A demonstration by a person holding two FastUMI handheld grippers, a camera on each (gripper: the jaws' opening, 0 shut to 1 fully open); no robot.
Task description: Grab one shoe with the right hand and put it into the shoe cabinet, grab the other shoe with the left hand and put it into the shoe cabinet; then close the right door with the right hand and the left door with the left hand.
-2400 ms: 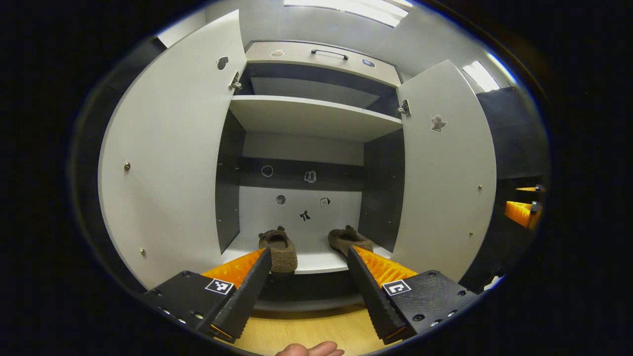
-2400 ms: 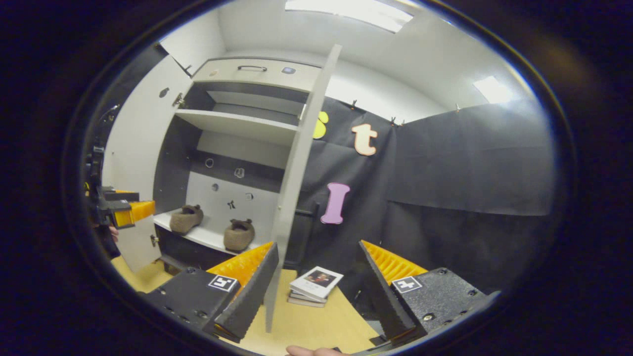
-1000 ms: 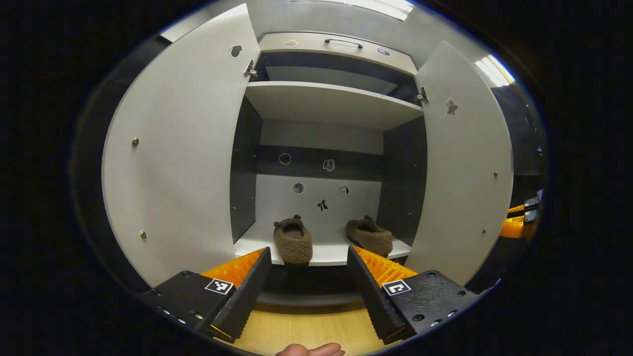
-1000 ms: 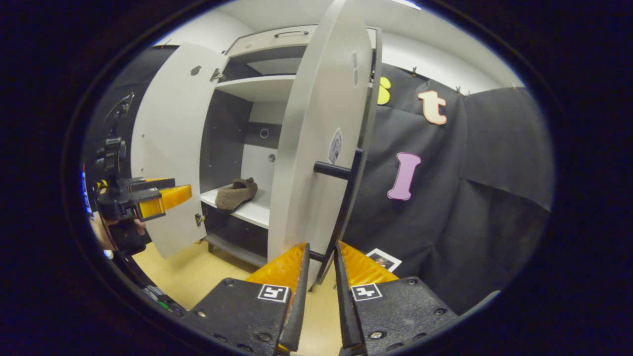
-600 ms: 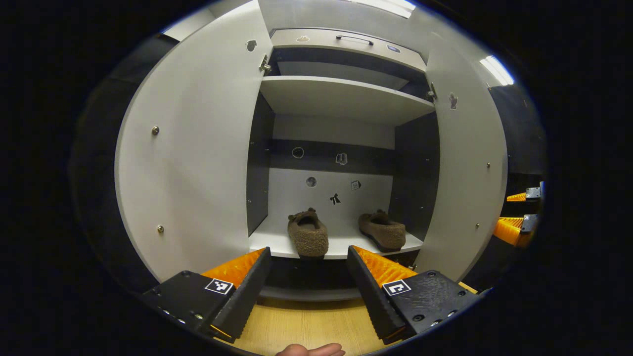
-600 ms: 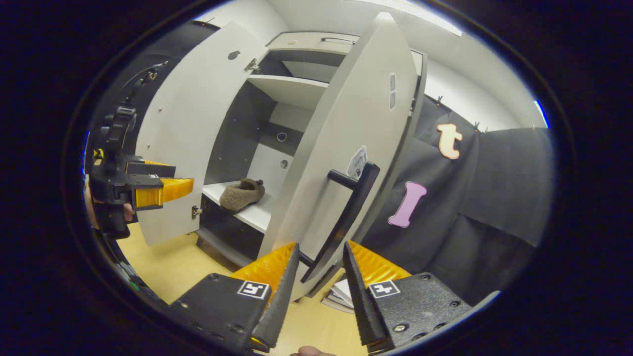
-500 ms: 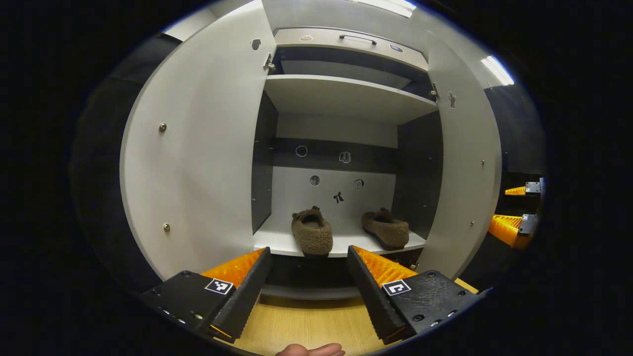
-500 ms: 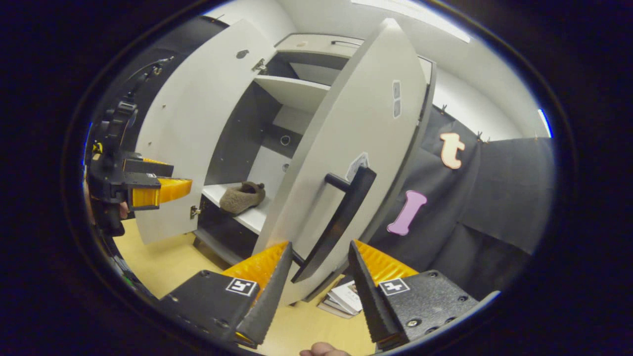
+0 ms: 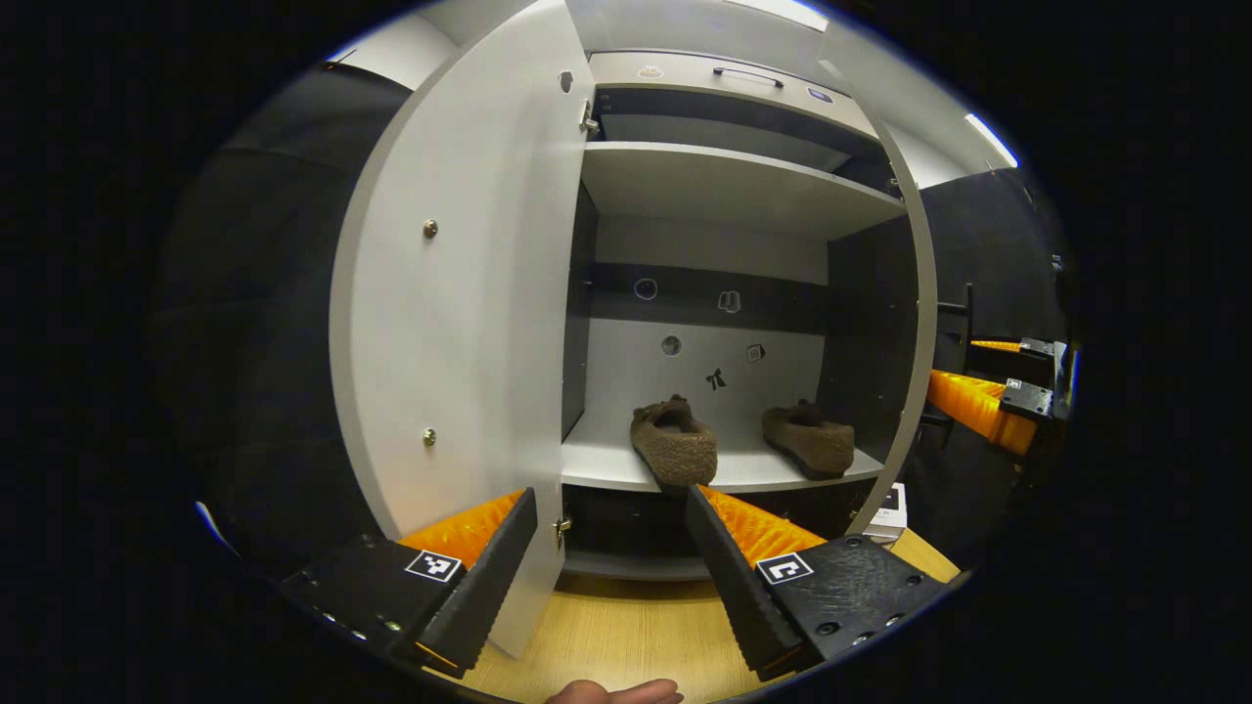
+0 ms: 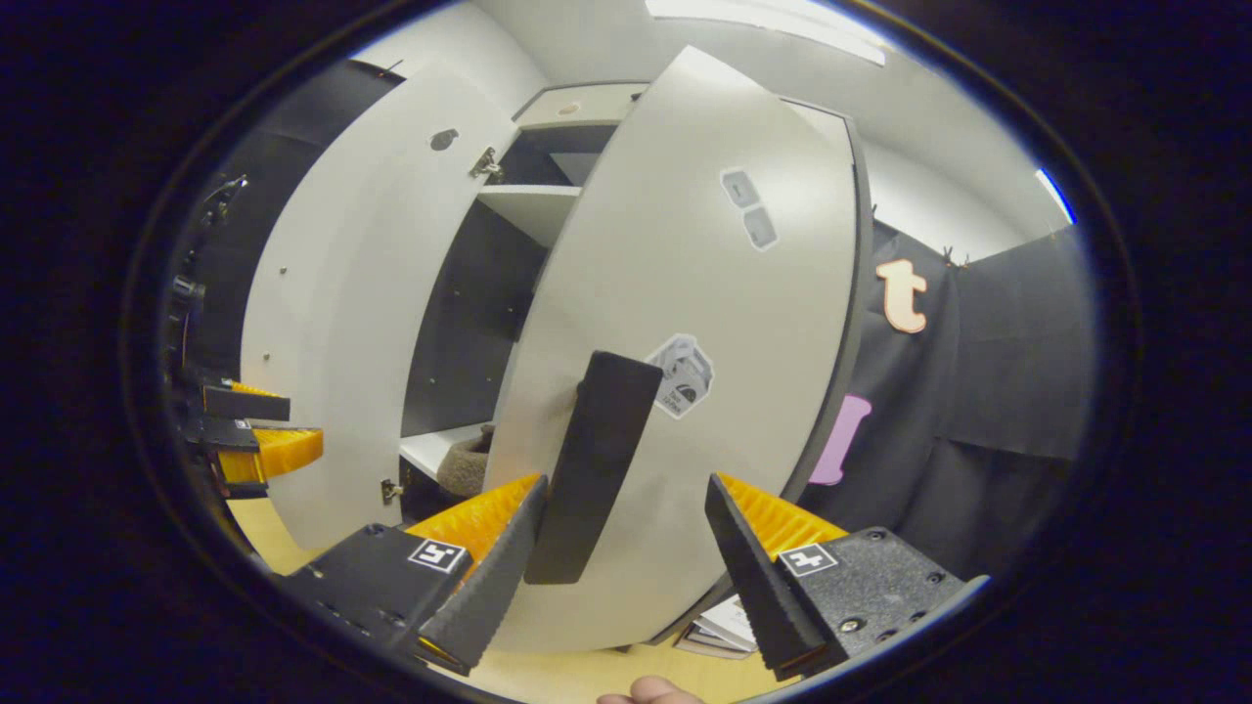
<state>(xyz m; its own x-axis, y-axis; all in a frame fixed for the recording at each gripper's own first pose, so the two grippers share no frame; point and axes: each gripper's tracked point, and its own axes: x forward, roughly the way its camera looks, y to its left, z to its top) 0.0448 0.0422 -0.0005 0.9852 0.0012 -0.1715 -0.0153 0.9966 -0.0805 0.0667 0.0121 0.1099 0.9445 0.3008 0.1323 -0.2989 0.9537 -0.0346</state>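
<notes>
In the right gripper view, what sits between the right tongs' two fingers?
The right door's dark bar handle stands in the gap of the right tongs, nearer the finger on the view's left. The tongs are open, and neither finger clearly presses on it.

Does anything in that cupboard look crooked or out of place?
Slightly: the left shoe pokes its heel over the front edge of the shelf, while the right shoe sits farther back. Nothing looks spilled or broken.

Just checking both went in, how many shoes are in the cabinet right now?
2. One shoe sits mid-shelf at the front edge; the other shoe sits to its right, by the cabinet's side wall.
</notes>
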